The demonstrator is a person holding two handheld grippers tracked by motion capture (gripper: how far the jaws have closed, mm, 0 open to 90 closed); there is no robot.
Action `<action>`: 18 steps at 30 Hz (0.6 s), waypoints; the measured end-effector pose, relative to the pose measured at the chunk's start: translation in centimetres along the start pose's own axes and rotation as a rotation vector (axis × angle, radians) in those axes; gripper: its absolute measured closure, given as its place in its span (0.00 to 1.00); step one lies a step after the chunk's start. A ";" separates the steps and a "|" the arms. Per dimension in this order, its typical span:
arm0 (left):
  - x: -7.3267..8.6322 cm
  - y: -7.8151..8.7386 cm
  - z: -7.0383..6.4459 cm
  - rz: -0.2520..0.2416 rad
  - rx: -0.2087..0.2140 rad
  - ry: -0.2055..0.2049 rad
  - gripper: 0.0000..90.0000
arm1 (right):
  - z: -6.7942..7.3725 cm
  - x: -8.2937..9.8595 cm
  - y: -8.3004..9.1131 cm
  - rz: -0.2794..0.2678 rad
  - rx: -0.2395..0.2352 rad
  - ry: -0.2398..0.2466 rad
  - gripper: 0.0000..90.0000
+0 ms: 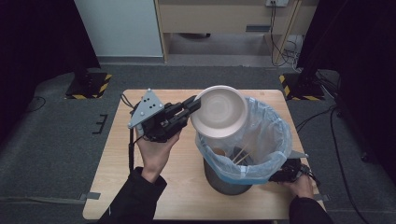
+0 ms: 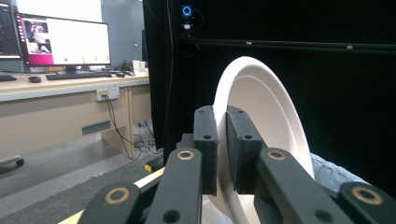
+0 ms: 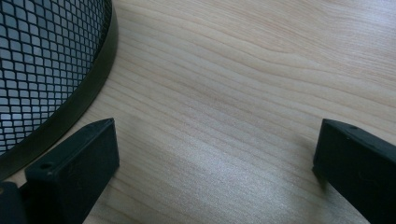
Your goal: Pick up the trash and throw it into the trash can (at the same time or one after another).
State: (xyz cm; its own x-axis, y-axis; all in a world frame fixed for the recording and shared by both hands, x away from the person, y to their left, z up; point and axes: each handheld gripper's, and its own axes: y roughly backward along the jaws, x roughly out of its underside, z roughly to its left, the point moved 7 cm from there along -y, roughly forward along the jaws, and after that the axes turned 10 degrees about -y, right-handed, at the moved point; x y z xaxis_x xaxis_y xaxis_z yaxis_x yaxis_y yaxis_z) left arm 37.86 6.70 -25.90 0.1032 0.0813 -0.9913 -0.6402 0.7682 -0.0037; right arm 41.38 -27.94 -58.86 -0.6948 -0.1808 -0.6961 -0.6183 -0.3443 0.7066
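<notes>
Plate (image 1: 218, 112) blocks bin (image 1: 229, 184) mouth; left tabletop (image 1: 116, 158) free.

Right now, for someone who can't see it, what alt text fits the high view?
A person's left gripper holds a white plate tilted over a mesh bin lined with a blue bag on a wooden table. The right gripper rests open beside the bin.

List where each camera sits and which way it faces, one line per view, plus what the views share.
High view: above the person's side, looking forward and down on the table; both forearms, left gripper and right gripper show.
Left gripper view: rides the left gripper, looking level past the plate toward a desk; jaws clamp the plate's rim.
Right gripper view: rides the right gripper, looking down at the table beside the mesh bin; jaws apart.
Shared: high and left gripper views show the plate; high and right gripper views show the bin.
</notes>
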 end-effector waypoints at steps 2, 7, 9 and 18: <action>0.2 -0.5 -0.4 0.006 0.009 0.000 0.92 | 0.0 0.0 0.0 0.000 0.000 0.000 0.00; 0.7 -1.4 -1.1 0.023 0.029 -0.005 0.92 | 0.0 0.0 0.0 0.000 0.000 0.000 0.00; 0.8 -1.5 -1.2 0.026 0.032 -0.004 0.92 | 0.0 0.0 0.0 0.000 0.000 0.000 0.00; 1.6 -2.9 -2.2 0.055 0.066 -0.001 0.92 | 0.0 0.0 0.0 0.000 0.000 0.000 0.00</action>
State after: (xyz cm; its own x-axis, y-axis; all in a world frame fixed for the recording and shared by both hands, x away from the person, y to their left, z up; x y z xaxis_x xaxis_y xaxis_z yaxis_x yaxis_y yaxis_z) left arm 38.21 3.17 -27.76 0.0696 0.1254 -0.9897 -0.5931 0.8029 0.0600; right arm 41.38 -27.94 -58.86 -0.6948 -0.1808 -0.6961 -0.6183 -0.3442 0.7066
